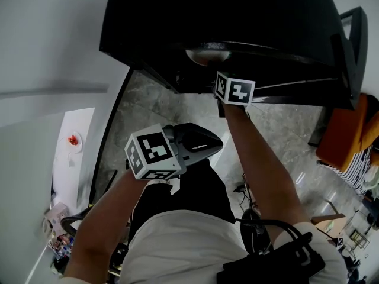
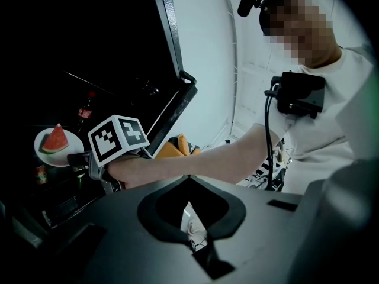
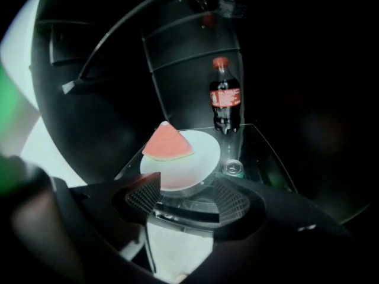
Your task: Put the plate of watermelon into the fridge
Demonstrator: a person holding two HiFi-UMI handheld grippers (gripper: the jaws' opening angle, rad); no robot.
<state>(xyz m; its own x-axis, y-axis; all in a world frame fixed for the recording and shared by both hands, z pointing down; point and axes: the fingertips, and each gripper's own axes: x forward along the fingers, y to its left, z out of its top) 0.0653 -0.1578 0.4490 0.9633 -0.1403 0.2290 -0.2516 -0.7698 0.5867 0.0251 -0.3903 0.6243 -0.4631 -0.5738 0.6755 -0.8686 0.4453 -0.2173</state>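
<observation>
On glass shelf (image 3: 263,152), white plate (image 3: 198,158), watermelon wedge (image 3: 167,142)

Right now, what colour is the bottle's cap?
Red. The bottle cap shows best in the right gripper view.
</observation>
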